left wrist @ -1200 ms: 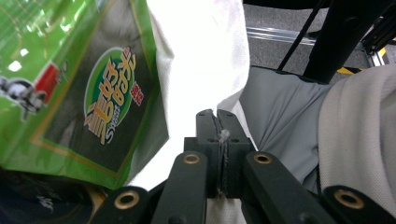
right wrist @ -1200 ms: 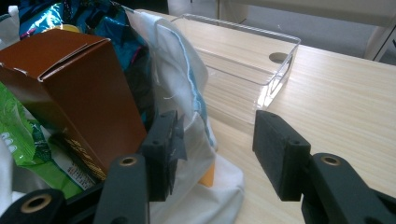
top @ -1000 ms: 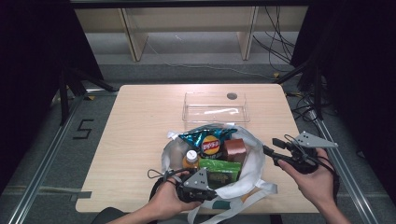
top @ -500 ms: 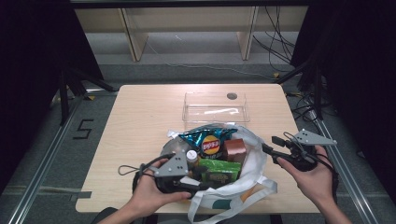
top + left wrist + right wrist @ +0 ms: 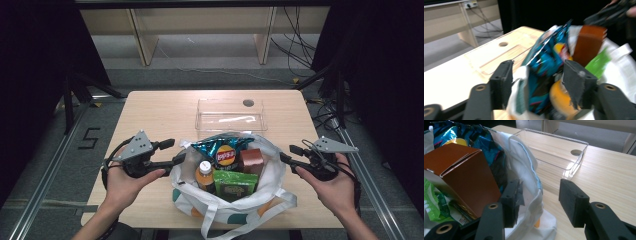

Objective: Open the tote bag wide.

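At the bag's (image 5: pixel 227 197) two sides, the left gripper (image 5: pixel 176 152), jaws wide and just opening, frames its rim; the right gripper (image 5: pixel 288 154), jaws wide, straddles the opposite rim.

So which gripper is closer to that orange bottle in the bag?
Left. The left gripper sits at the bag's left rim, right beside the bottle. The right gripper is at the opposite rim, with the snacks between.

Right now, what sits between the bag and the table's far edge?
A clear tray, empty, just beyond the bag; high view shows it.
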A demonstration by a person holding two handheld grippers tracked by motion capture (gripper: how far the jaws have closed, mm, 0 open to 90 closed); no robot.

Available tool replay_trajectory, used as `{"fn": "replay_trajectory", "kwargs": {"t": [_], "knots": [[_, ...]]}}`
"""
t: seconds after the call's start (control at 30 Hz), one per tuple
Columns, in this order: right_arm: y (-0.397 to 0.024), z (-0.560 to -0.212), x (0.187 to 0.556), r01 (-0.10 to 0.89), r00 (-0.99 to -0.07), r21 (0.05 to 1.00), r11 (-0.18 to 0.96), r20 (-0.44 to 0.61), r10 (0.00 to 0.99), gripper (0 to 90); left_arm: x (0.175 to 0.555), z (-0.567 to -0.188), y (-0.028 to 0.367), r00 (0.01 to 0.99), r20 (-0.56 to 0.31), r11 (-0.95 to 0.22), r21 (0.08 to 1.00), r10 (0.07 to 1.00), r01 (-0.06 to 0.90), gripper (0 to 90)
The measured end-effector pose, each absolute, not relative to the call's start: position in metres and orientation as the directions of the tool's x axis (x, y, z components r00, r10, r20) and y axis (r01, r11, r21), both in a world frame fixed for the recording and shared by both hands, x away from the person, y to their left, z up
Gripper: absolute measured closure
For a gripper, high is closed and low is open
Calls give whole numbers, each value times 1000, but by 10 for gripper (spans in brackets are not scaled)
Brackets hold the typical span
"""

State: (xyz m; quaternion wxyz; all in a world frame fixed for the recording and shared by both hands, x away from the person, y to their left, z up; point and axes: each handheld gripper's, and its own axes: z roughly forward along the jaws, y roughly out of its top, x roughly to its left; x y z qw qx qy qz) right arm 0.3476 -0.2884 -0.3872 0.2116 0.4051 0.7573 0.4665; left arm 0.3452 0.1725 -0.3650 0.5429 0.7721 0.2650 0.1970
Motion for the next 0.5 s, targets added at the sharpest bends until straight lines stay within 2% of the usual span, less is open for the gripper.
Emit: {"fn": "replay_trajectory", "kwargs": {"t": [0.03, 0.07, 0.1, 0.23, 0.27, 0.4, 0.43, 0.5], "knots": [[-290, -388, 349, 396, -593, 879, 264, 26, 805, 527, 347, -368, 174, 781, 27, -282, 940, 624, 193, 446], [-288, -387, 348, 420, -582, 873, 249, 48, 812, 530, 349, -371, 175, 783, 25, -284, 939, 622, 196, 487], [-289, -387, 350, 403, -594, 877, 262, 33, 804, 534, 351, -373, 176, 783, 23, -290, 935, 622, 203, 507], [-286, -385, 351, 416, -596, 872, 258, 47, 802, 547, 358, -381, 177, 788, 26, -309, 928, 615, 210, 516], [-286, -385, 353, 391, -596, 882, 264, 24, 803, 549, 358, -383, 177, 787, 18, -305, 927, 617, 218, 516], [-283, -384, 354, 420, -585, 874, 244, 55, 809, 572, 362, -390, 175, 786, 17, -316, 921, 618, 228, 525], [-284, -385, 357, 391, -598, 880, 270, 20, 801, 581, 362, -392, 175, 785, 21, -326, 917, 619, 232, 529], [-280, -385, 356, 421, -588, 873, 248, 54, 807, 594, 364, -395, 173, 789, 16, -329, 914, 614, 237, 536]]}}
